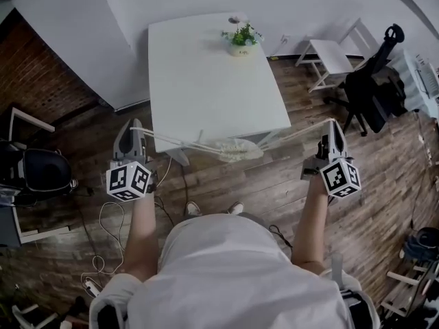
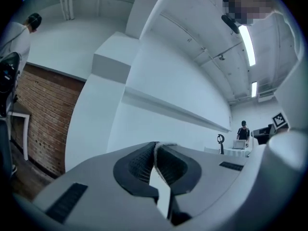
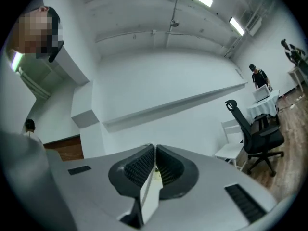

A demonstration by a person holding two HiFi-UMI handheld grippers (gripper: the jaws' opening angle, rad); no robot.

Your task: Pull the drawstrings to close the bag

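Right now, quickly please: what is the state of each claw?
Left claw: closed, holding the left string.
Right claw: closed, holding the right string.

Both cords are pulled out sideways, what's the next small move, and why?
Probably draw the left tool and right tool slightly further apart: each is shut on a white drawstring running taut to the pale fabric bag by the white table, and its mouth looks gathered but maybe not fully closed.
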